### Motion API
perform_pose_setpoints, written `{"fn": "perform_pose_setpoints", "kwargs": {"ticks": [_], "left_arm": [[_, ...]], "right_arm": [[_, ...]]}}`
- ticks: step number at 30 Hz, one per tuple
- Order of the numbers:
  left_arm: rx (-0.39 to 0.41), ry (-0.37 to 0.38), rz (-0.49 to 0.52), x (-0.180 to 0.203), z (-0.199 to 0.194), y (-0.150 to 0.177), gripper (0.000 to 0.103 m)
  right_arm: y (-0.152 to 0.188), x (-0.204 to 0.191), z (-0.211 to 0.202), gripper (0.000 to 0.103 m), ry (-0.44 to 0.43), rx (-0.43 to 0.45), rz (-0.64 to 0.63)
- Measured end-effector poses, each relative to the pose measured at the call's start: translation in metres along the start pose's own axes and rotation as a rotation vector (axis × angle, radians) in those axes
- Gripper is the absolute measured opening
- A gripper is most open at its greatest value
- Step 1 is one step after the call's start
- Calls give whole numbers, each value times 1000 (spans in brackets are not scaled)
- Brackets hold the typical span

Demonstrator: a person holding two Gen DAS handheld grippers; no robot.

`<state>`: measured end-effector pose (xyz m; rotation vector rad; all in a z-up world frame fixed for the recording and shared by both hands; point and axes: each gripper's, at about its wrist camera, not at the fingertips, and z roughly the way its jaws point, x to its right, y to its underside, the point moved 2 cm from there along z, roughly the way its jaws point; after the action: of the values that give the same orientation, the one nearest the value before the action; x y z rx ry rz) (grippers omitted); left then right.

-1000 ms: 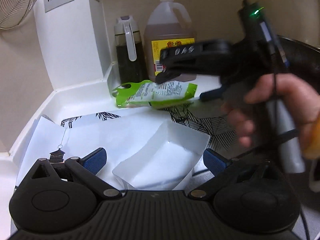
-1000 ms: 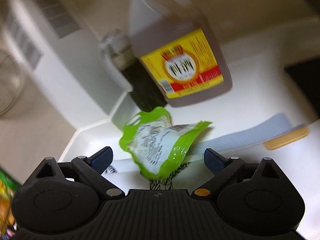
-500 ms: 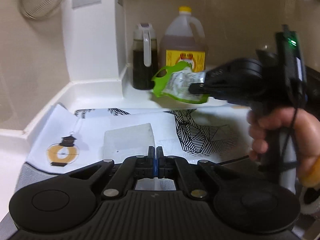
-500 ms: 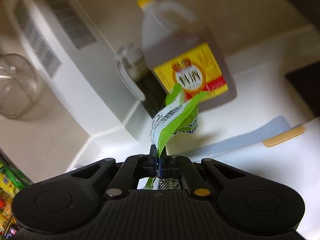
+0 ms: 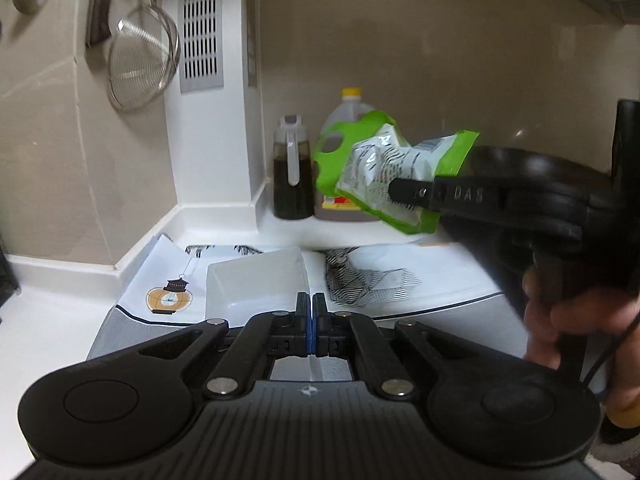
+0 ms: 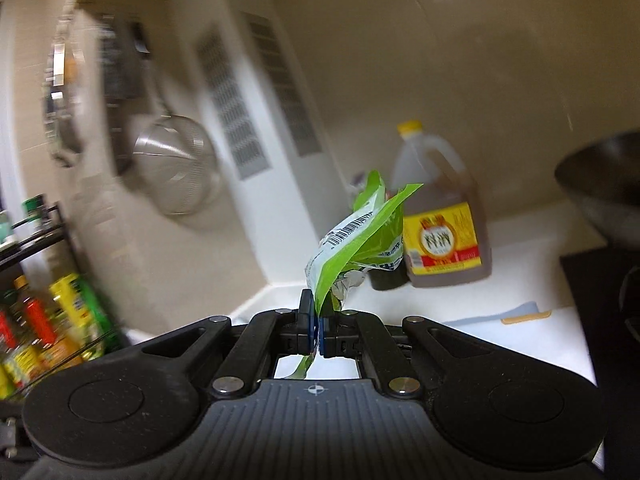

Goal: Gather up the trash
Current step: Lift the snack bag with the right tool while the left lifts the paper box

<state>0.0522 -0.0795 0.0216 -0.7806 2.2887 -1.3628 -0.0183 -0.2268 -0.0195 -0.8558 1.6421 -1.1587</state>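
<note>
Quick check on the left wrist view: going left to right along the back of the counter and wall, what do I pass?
Hanging mesh strainer → white vent column → dark sauce bottle → green wrapper, clamped in the right tool. The oil jug sits behind the wrapper, so I leave it out.

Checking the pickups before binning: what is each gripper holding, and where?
Right gripper: green wrapper, pinched at its lower edge. Left gripper: white paper tray, by its near rim.
</note>
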Motion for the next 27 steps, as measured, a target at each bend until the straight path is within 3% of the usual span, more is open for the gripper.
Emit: {"fn": "perform_pose_setpoints", "kwargs": {"ticks": [8, 15, 27], "left_arm": [[51, 16, 4, 25, -67, 10, 0], [54, 15, 12, 42, -119, 31, 0], [-102, -98, -14, 51, -176, 101, 0]], "right_arm": [[0, -18, -75, 2, -70, 32, -94], [10, -23, -129, 2, -129, 9, -173], [62, -49, -207, 2, -291, -94, -347]]}}
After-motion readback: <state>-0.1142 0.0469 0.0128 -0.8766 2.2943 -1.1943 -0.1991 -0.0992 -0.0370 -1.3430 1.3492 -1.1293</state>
